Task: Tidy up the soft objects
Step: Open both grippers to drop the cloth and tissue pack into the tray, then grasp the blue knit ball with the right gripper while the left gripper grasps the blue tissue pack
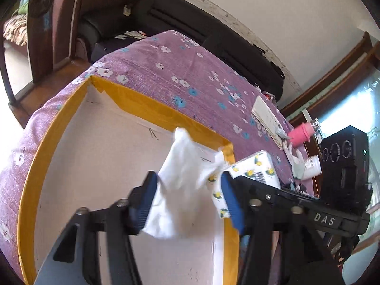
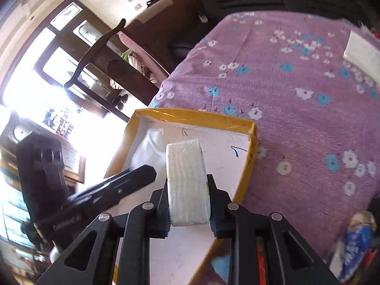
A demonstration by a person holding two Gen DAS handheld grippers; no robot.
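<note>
A shallow box (image 1: pixel 147 109) with yellow taped walls and a white floor lies on a purple flowered cloth (image 1: pixel 166 71). My left gripper (image 1: pixel 187 197) is shut on a crumpled white tissue (image 1: pixel 182 171) and holds it over the box. In the right wrist view the box (image 2: pixel 251 137) lies below my right gripper (image 2: pixel 188 201), which is shut on a white tissue pack (image 2: pixel 187 185) with lemon prints over the box's near end. That pack also shows in the left wrist view (image 1: pixel 256 168). The left gripper's finger (image 2: pixel 133 180) and its tissue (image 2: pixel 149 149) show to the left.
A white flat box (image 1: pixel 266 116), a pink-capped bottle (image 1: pixel 301 133) and a white cup (image 1: pixel 311 166) lie at the cloth's right side. A blue and white packet (image 2: pixel 351 244) lies near the front. A dark sofa (image 1: pixel 190 23) stands behind the table.
</note>
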